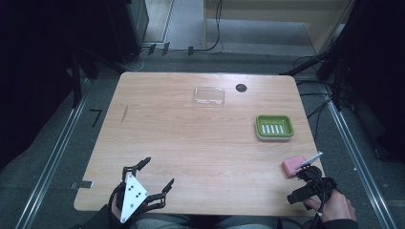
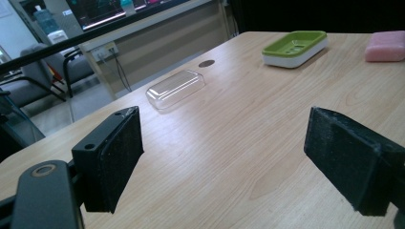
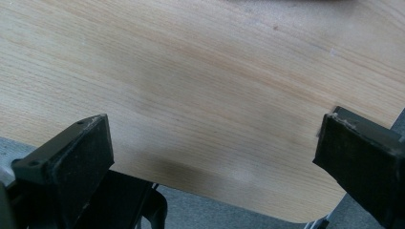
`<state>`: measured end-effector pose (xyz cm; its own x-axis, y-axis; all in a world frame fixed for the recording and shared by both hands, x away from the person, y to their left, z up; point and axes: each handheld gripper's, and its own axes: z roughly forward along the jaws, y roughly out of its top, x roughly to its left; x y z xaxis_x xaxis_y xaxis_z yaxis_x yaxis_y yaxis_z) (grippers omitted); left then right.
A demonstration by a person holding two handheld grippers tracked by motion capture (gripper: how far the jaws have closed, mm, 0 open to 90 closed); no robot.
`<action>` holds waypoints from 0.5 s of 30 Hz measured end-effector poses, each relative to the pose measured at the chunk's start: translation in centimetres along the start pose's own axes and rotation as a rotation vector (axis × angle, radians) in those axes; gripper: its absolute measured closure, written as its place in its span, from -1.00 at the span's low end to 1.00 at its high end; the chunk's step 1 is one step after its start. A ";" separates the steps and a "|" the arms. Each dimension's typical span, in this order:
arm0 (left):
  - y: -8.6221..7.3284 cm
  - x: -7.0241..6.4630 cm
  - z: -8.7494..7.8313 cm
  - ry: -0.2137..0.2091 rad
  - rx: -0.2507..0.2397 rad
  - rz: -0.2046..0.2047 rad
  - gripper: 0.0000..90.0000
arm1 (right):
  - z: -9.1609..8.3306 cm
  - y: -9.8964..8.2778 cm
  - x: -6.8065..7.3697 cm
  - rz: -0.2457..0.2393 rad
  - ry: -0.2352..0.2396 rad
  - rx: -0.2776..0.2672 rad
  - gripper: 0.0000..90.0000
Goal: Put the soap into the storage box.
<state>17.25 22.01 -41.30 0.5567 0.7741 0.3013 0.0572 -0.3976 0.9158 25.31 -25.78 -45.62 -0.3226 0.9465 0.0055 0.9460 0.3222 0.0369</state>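
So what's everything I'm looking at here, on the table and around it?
Table: one, light wood, centre.
Clear lid: one, transparent, far middle of the table.
Dark round spot: one, black, just right of the clear lid.
Soap dish: one, green on a white base, right side.
Pink bar: one, pink, near right edge, close to the right gripper.
Left gripper: one, black with a grey plate, near left edge, open, empty.
Right gripper: one, black, near right corner, open, empty.
Hand: one, holding the right gripper.
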 end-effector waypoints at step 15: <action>0.0 0.0 -0.1 0.001 0.001 0.004 -0.70 | -0.5 0.4 0.6 -0.050 -0.031 -0.044 -1.00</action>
<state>17.14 22.03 -41.29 0.5557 0.7734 0.3051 0.0562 -0.4011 0.9143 25.49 -25.05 -45.06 -0.3675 0.9296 -0.0280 0.9262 0.3685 0.0798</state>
